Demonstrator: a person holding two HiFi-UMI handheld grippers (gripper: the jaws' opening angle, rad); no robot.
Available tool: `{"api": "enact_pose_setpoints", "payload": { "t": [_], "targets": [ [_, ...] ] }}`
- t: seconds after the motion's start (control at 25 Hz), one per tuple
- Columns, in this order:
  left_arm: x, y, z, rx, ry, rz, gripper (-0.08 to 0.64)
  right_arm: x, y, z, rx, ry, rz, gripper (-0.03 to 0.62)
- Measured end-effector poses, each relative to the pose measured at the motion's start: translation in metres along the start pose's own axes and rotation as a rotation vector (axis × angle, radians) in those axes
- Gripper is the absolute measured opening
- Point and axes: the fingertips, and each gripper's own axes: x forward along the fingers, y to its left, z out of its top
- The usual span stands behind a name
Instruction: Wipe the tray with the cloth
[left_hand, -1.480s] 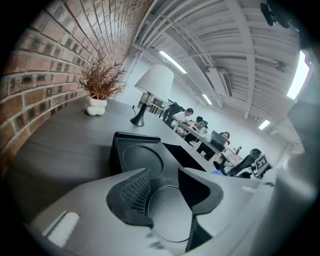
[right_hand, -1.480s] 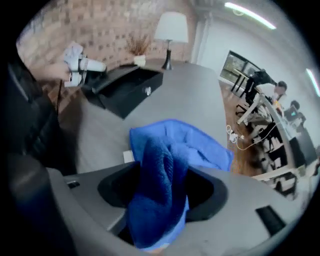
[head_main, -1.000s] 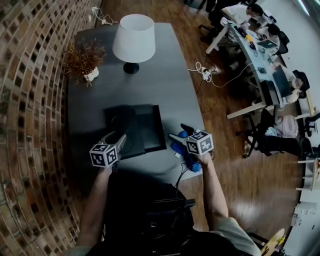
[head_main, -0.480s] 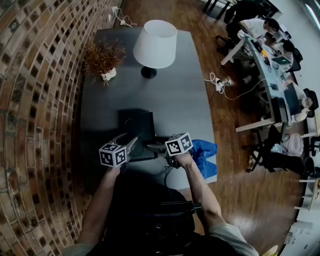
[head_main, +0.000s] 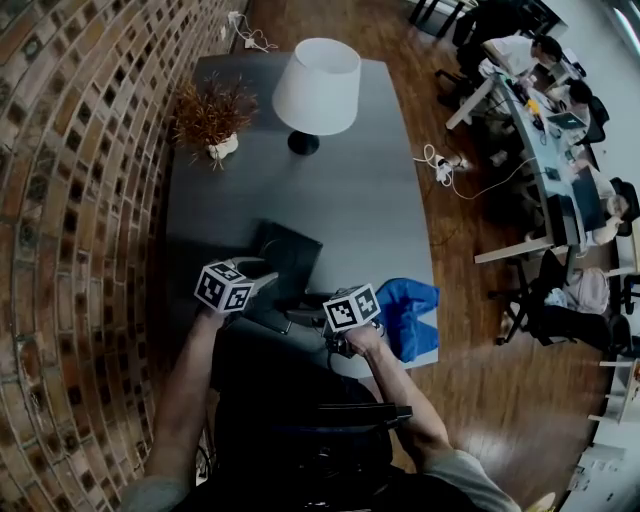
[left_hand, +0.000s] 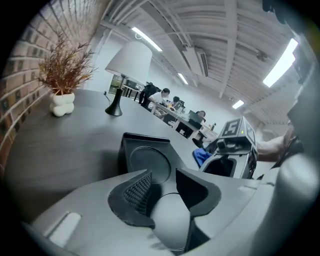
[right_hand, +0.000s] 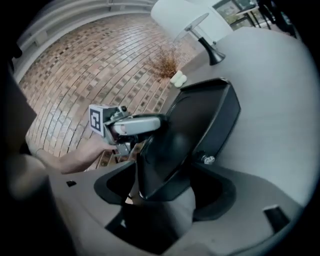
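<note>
1. Your right tool (right_hand: 167, 186) was closed on one corner of the black tray (right_hand: 202, 117). The tray rose at a slant away from the jaws. Nothing else was in that tool's hold.
2. Your left tool (left_hand: 160, 189) had its jaws well apart. The tray's near end, with its round recess, reached into the gap between them, but neither pad was pressed against it. In the right gripper view this tool sat at the tray's opposite side, close to the rim. Contact there could not be confirmed.
3. The blue cloth (head_main: 407, 316) lay crumpled to the right of the tray, apart from it, at the near edge of the grey worktop (head_main: 370, 190). It was just beyond your right tool, and neither tool held it.
4. A white-shaded lamp (head_main: 316, 86) stood well beyond the tray's far side. A dried plant (head_main: 211, 112) in a white pot stood beyond the tray's far left, next to the brick wall (head_main: 80, 190).
</note>
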Motion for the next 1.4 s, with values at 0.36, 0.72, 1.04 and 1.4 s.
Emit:
{"api": "enact_pose_setpoints", "payload": {
  "t": [0.36,0.72,1.04,1.4],
  "targets": [
    [-0.135,0.0,-0.092,-0.707,-0.444,0.202,0.246,-0.065,-0.065,0.134,-0.476,-0.069,-0.374,0.341],
    [-0.079,-0.023,-0.097,-0.85,-0.422,-0.02,0.268,-0.016,-0.095,0.106,-0.387,0.202,-0.19,0.268],
    [-0.062,0.075,-0.005,-0.709,-0.535,0.127,0.325,-0.052,-0.105,0.082,-0.283,0.128,-0.252,0.302],
    [-0.063,0.07,0.011,-0.618,-0.47,0.043,0.316,-0.063,-0.1,0.109,-0.176,-0.115,-0.231,0.27]
  ]
}}
